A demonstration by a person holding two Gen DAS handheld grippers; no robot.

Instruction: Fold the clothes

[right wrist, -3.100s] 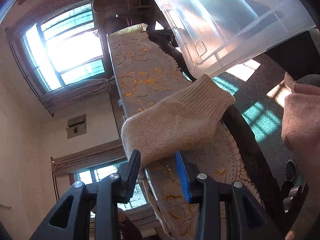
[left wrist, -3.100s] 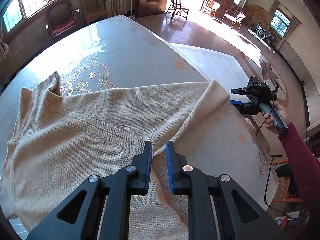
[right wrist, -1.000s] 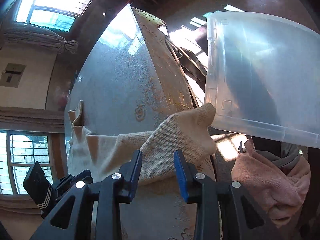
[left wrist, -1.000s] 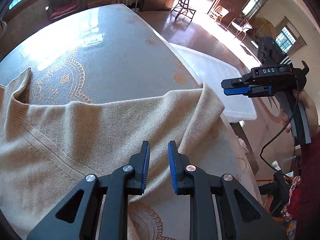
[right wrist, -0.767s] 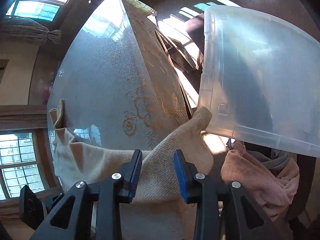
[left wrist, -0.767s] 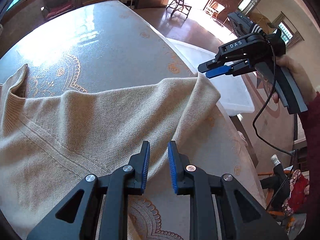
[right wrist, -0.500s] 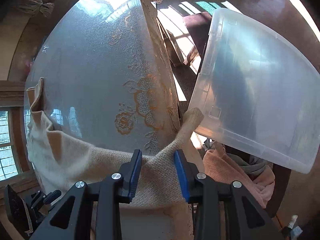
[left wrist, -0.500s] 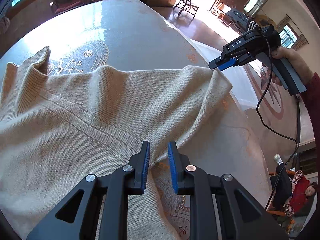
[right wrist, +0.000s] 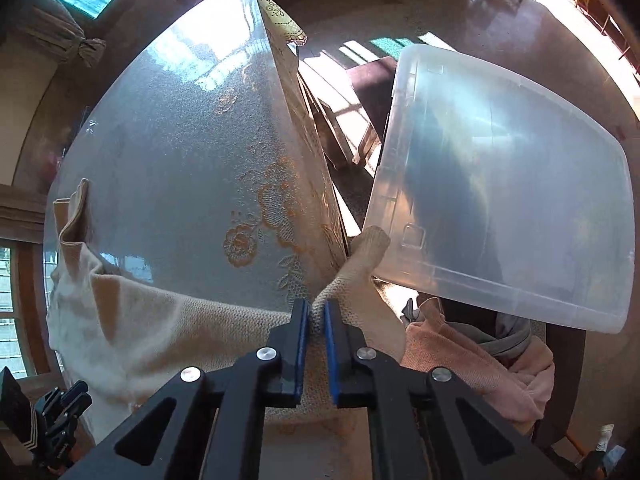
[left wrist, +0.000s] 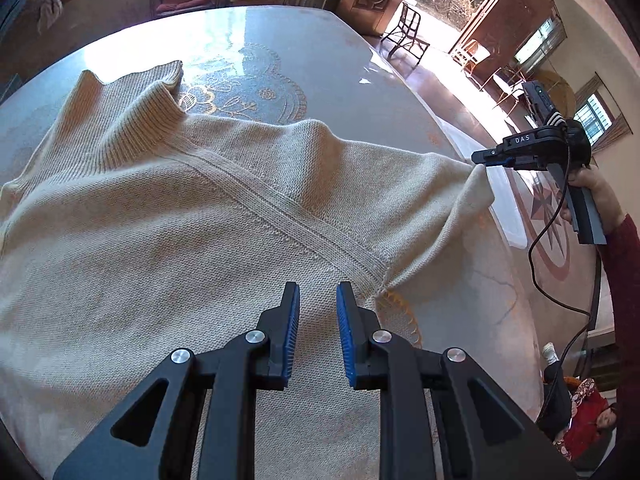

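Observation:
A beige knit turtleneck sweater [left wrist: 168, 224] lies spread on the round table [left wrist: 328, 64], collar at the far left. My left gripper [left wrist: 316, 312] is open and empty, hovering just above the sweater body near the armpit seam. My right gripper [right wrist: 316, 316] is shut on the sweater's sleeve [right wrist: 360, 276] near its cuff, at the table's right edge. The right gripper also shows in the left wrist view [left wrist: 480, 158], pinching the sleeve end and holding it raised off the table.
A clear plastic storage bin [right wrist: 500, 208] stands on the floor beside the table's right edge. A pile of pink and grey clothes [right wrist: 480, 360] lies below it. The table has a glass top over a lace cloth [right wrist: 256, 236]. Chairs stand far off.
My right gripper has closed on the sleeve near the cuff and lifted it. The left gripper has shifted back over the sweater body, staying open.

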